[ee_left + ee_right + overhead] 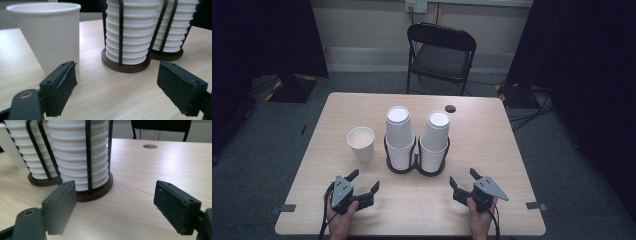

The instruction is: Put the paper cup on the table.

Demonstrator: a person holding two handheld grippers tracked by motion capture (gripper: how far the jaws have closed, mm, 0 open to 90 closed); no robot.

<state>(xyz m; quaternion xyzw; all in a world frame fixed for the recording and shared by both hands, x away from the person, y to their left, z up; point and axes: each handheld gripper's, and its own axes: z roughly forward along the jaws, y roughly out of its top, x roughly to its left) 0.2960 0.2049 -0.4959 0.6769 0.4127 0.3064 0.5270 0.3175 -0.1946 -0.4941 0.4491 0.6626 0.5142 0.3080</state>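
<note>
A single white paper cup (361, 142) stands upright on the wooden table (492, 145), left of a black wire double holder (416, 162). The holder carries two stacks of upside-down white cups (399, 135) (434, 140). My left gripper (363, 181) hovers near the front edge, open and empty, a short way in front of the single cup. In the left gripper view the cup (48, 35) stands just past the left jaw, with the stacks (130, 32) to the right. My right gripper (463, 178) is open and empty in front of the right stack (77, 155).
A black folding chair (439, 55) stands beyond the table's far edge. A small dark round hole (450, 108) sits in the tabletop near the far side. Dark curtains and cables flank the table. Bare wood lies at the table's right part.
</note>
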